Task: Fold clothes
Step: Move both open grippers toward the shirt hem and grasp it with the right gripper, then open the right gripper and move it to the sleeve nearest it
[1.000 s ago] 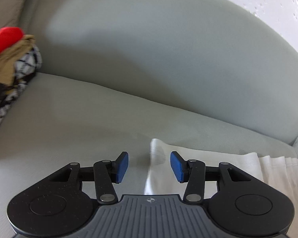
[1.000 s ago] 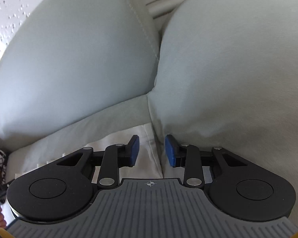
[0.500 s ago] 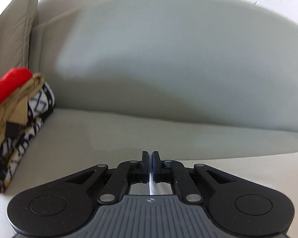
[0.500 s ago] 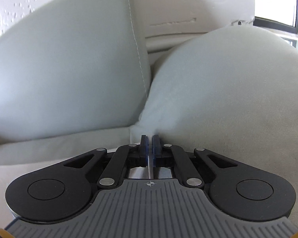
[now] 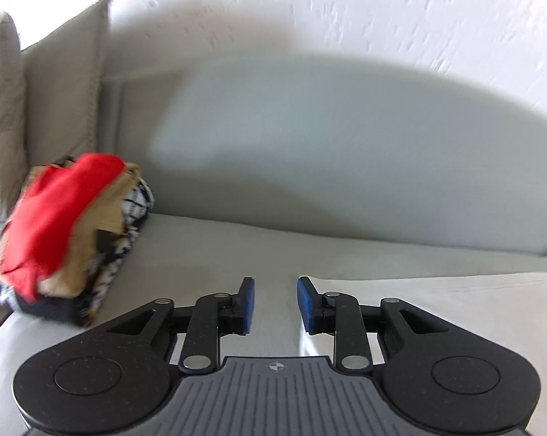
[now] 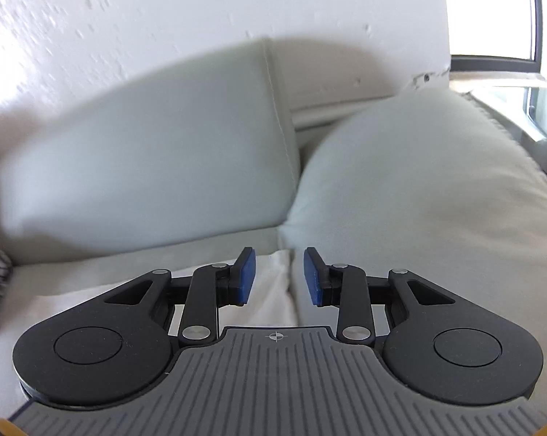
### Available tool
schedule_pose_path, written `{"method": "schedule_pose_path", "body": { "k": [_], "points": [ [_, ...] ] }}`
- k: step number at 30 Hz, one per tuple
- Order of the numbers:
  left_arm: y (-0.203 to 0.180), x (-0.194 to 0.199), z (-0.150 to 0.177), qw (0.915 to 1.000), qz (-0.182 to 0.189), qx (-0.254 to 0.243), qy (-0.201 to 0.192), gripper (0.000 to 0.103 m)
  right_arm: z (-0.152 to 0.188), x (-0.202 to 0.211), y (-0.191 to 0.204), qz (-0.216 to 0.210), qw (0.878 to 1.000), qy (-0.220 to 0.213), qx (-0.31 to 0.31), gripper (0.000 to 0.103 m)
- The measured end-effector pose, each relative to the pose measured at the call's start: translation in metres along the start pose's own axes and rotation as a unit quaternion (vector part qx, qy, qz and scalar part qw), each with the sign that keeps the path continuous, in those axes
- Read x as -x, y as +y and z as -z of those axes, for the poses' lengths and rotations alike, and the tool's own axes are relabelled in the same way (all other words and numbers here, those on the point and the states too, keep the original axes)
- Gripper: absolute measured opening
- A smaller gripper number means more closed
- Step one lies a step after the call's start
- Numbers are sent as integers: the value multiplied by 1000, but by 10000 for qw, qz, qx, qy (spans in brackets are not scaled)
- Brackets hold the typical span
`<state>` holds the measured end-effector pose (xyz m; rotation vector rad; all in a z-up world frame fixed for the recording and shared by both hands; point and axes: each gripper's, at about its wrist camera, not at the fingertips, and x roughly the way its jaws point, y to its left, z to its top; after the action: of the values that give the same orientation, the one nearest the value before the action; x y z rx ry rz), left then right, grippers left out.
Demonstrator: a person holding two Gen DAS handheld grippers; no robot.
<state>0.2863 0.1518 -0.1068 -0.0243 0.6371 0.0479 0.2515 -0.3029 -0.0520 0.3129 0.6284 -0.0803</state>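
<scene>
both grippers hover over the sofa seat (image 5: 208,254) with blue-padded fingers spread apart and nothing between them: the left gripper (image 5: 275,305) at the left edge of the white cloth (image 5: 455,312), the right gripper (image 6: 278,278) over its far right corner. the cloth lies flat on the seat, and a blurred pile of what look like folded clothes (image 5: 69,236) sits far left by the beige cushion (image 5: 62,87).

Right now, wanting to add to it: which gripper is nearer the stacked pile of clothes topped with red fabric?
Left. The left gripper has the pile just ahead-left; from the right gripper it sits at the far left edge.
</scene>
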Motion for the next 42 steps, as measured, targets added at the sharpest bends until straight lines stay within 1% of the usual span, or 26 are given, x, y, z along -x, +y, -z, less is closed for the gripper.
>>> {"method": "schedule_pose_path", "body": {
  "k": [3,5,6,9,11,12,14,16,17,18,20,22,23,24,25,26,27,29,30,32,34,38,41,42],
  "points": [
    [4,70,1,9991,419,90,-33,33,4,78,10,-296,9993,-187,88,39],
    [1,117,5,9970,773,-42,-61,38,8,122,17,-415,9986,-280,196,43],
    [2,134,8,9960,881,-150,-39,39,12,143,19,-480,9982,-293,224,45],
    [-13,183,32,9939,971,-500,136,47,36,185,23,-695,9974,-16,175,50],
    [-27,203,61,9929,978,-590,340,49,63,194,25,-743,9967,297,105,50],
    [-34,209,78,9923,985,-607,447,49,83,193,28,-744,9957,536,116,50],
    [-42,207,116,9912,958,-559,719,49,122,182,34,-616,9924,1054,154,49],
    [-57,203,150,9909,797,-525,948,46,161,164,40,-449,9871,1524,173,44],
    [-62,202,161,9910,768,-540,957,45,178,155,42,-398,9842,1718,164,36],
    [-67,202,171,9910,739,-556,965,45,193,150,46,-366,9821,1839,175,32],
    [-78,201,192,9911,680,-586,982,45,215,147,55,-305,9811,1888,298,32],
    [-89,201,212,9912,618,-629,989,45,229,149,66,-270,9829,1741,525,32],
    [-94,203,217,9911,576,-700,973,45,235,152,72,-211,9841,1619,695,32],
    [-95,200,221,9899,571,-720,1081,45,241,153,75,-112,9845,1527,851,33],
    [-97,198,225,9887,564,-721,1189,45,245,152,77,-41,9831,1556,965,33],
    [-98,198,230,9882,546,-664,1271,46,251,151,77,19,9803,1693,1021,33],
    [-98,201,233,9881,544,-697,1259,45,255,148,75,88,9770,1869,1018,32],
    [-99,206,239,9879,539,-763,1235,46,262,158,69,103,9789,1720,1101,31],
    [-99,208,242,9878,536,-788,1229,46,265,162,67,176,9777,1743,1161,32],
    [-97,212,247,9875,524,-770,1269,46,269,169,56,173,9772,1859,1008,32],
    [-97,216,252,9862,594,-772,1337,45,277,174,44,248,9748,2063,817,32],
    [-98,226,262,9814,699,-853,1571,44,302,184,25,322,9638,2620,376,34],
    [-98,239,263,9835,739,-800,1443,43,309,197,20,214,9685,2475,176,33],
    [-98,244,260,9852,735,-795,1327,43,308,202,22,188,9724,2316,227,33]
  ]
}}
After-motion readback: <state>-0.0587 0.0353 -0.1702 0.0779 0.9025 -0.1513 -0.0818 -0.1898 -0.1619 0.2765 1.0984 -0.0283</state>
